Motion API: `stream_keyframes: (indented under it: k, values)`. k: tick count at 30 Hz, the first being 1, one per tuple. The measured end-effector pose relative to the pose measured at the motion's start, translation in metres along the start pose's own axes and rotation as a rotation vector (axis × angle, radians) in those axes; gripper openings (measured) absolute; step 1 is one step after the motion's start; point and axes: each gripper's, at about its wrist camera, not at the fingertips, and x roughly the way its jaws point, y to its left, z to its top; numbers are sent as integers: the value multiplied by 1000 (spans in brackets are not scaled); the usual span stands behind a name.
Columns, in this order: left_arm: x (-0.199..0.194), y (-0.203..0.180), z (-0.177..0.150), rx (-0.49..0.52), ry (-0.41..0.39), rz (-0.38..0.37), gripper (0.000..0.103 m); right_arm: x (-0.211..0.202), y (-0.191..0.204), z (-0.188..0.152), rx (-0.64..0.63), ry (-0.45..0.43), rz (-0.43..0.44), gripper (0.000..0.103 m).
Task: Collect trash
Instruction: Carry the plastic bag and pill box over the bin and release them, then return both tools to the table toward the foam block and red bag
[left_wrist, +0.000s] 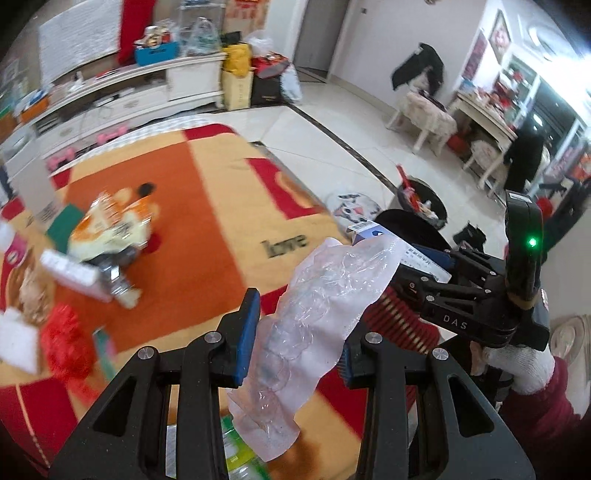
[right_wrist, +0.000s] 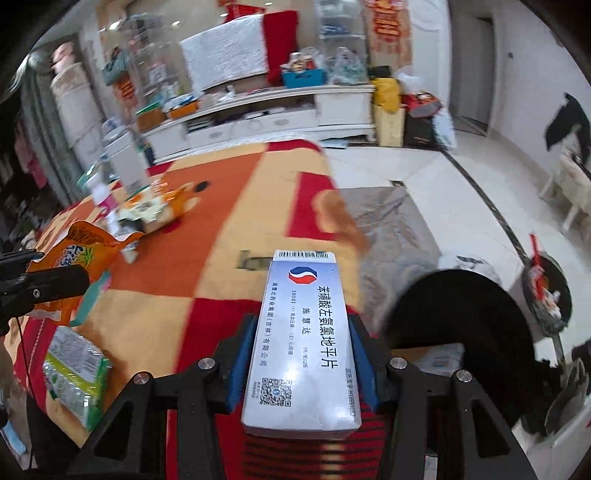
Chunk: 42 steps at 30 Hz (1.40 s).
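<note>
Your left gripper (left_wrist: 299, 332) grips a crumpled clear plastic wrapper (left_wrist: 317, 302); your right gripper (right_wrist: 301, 354) clamps a long white medicine box (right_wrist: 301, 343). The black round trash bin (right_wrist: 546, 295) lies ahead to the right, nearer your right gripper.

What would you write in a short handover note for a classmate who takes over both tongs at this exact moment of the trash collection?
Left tongs: shut on a crumpled clear plastic wrapper.
Right tongs: shut on a white medicine box.
Trash bin: on the tiled floor past the blanket's edge, already holding some litter.
Done: two pieces picked up, neither dropped in the bin yet.
Left: bin both, then clear the blanket: orange snack bag, green packet, cream and orange bag, red crumpled piece.
</note>
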Motion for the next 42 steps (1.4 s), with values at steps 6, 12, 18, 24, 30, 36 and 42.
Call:
stream_keyframes:
  k: [6,12,18,24,30,36,42]
  values:
    - [32,-33,22,31,41,-54,34,-6,-49,-6,73,-4,-58,47]
    - [61,-61,40,45,96,-94,34,-9,-91,-12,145,-7,-105,47]
    - [89,-91,53,61,135,-109,34,-3,-119,-19,220,5,-137,47]
    - [116,-114,62,44,159,-199,35,-2,-145,-27,304,17,-181,48]
    - [129,-112,67,-21,180,-330,62,-11,-163,-32,369,1,-188,65]
    - [123,-104,68,-29,181,-298,62,-16,-164,-35,382,1,-189,66]
    - [103,-91,60,-2,141,-197,62,-12,-146,-31,341,7,-166,66]
